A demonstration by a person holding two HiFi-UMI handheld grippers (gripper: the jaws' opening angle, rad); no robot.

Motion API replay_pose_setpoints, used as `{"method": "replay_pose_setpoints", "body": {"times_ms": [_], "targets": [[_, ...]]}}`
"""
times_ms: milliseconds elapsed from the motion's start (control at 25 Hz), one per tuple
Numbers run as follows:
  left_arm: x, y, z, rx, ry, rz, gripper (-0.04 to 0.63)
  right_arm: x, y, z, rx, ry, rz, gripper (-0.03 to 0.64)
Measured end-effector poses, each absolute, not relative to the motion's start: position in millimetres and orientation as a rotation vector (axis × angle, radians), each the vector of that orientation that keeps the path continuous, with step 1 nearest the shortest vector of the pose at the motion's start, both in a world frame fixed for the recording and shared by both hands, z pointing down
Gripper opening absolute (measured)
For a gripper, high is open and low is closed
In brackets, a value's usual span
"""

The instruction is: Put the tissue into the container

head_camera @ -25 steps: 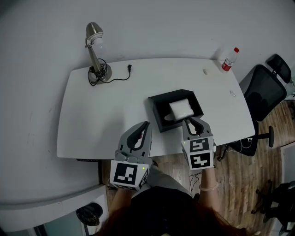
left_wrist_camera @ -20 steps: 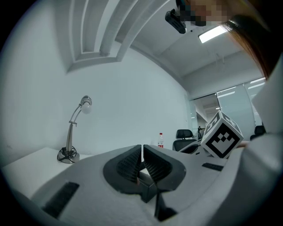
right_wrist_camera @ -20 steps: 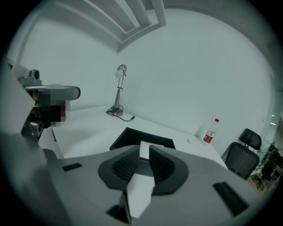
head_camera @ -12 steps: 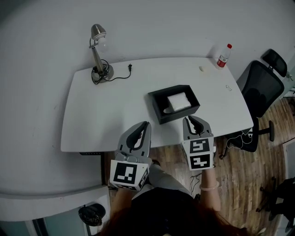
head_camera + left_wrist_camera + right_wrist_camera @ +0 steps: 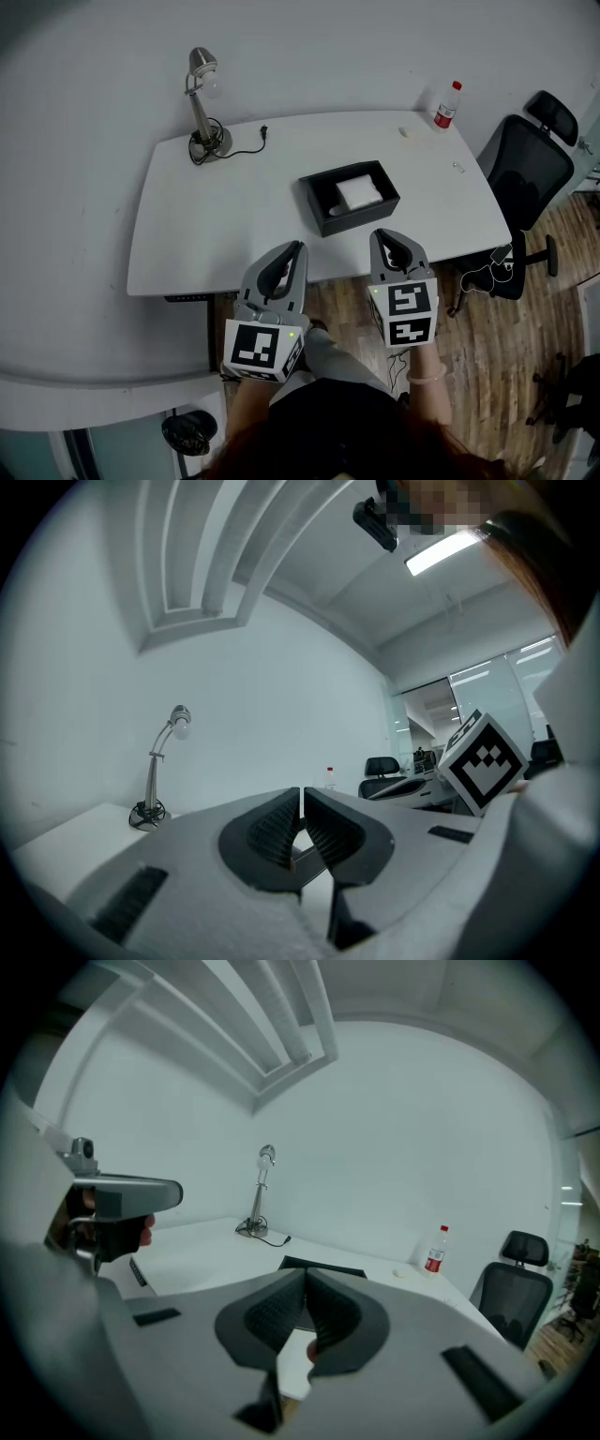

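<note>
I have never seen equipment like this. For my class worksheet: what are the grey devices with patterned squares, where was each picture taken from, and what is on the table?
A person holds a two-jaw gripper in each hand: the left gripper and the right gripper. The patterned cubes belong to them. One picture comes from a camera on the person's head, looking down; the other two from cameras riding on each gripper, looking along its jaws. On the white table stand a desk lamp, a bottle and a black container with a white tissue inside. Both grippers are shut and empty; the right one's jaws have just closed.
</note>
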State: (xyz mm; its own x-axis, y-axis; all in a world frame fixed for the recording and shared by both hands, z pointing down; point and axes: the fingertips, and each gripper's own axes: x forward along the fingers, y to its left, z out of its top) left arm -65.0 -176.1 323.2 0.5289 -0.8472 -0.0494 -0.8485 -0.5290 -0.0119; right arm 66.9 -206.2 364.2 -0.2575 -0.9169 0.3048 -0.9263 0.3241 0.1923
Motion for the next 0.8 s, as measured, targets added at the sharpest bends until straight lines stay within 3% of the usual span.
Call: {"method": "replay_pose_setpoints", "body": {"times_ms": [800], "targets": [[-48.3, -108.7, 311.8, -2.704, 1.436, 0.044, 0.037, 69.4, -124.5, 326.8, 1.701, -2.433, -0.012, 0.020]]}}
